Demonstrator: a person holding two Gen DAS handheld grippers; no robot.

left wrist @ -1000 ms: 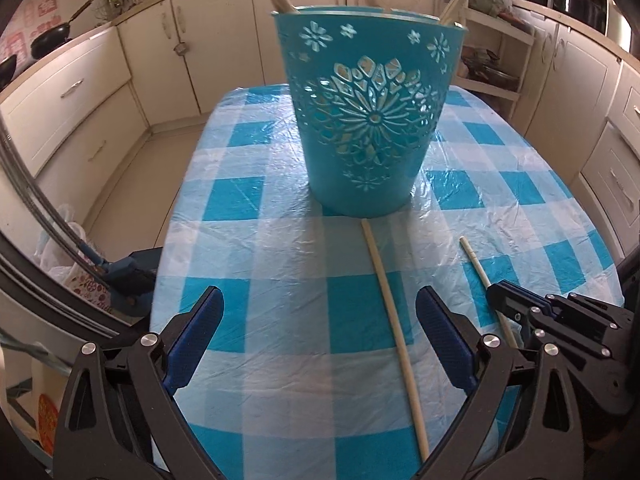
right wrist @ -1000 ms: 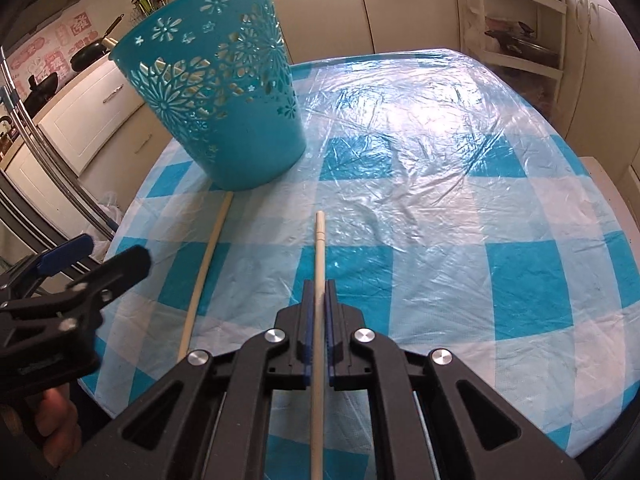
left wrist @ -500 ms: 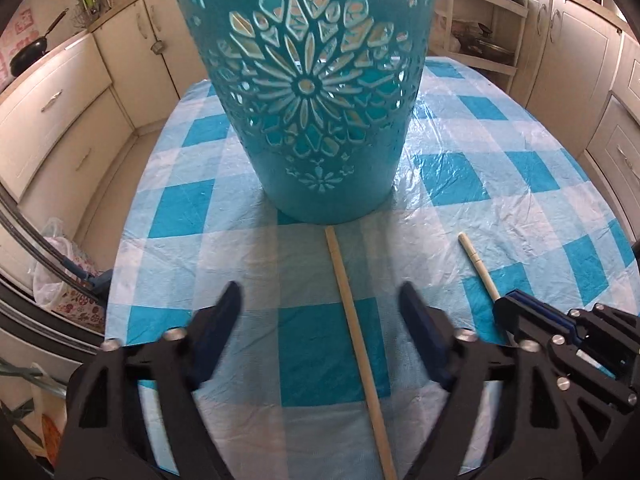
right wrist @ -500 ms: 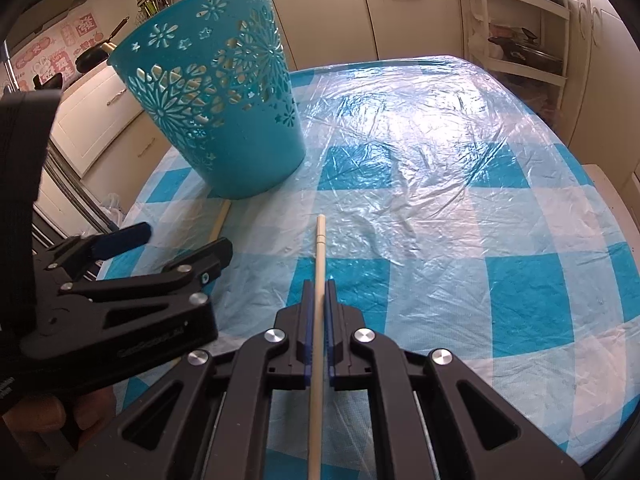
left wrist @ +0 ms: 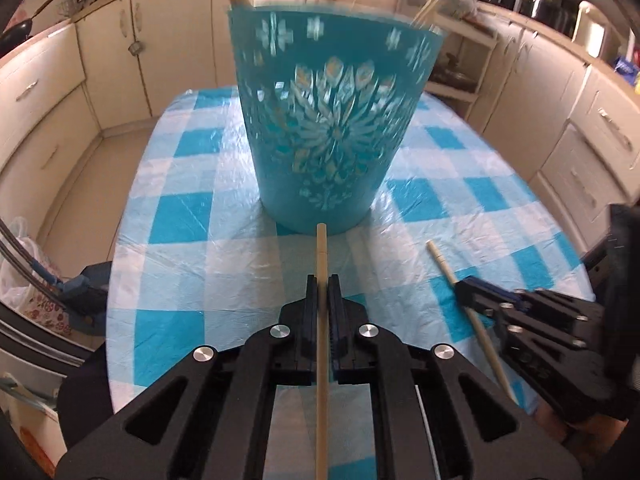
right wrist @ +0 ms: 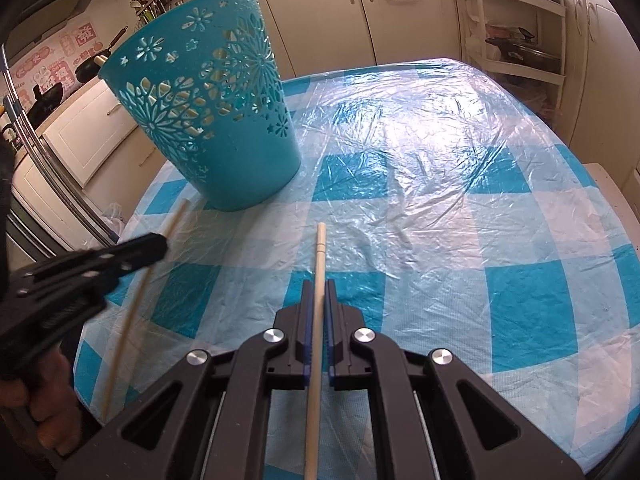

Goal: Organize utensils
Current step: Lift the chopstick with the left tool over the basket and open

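Left hand-held gripper (left wrist: 322,296) has just been closing and now clamps a wooden stick (left wrist: 321,264); right hand-held gripper (right wrist: 318,300) is clamped on a second stick (right wrist: 319,264). Ahead of both stands the teal basket (left wrist: 332,120) on the desk (right wrist: 520,280). Risk: both grips sit far from the sticks' rear ends, so either stick may pivot or strike the basket rim and tip it.

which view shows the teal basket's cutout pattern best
The right wrist view: the teal basket is sharp there, cutouts crisp, rim to base visible. In the left wrist view it sits central and closer but motion-blurred, pattern smeared.
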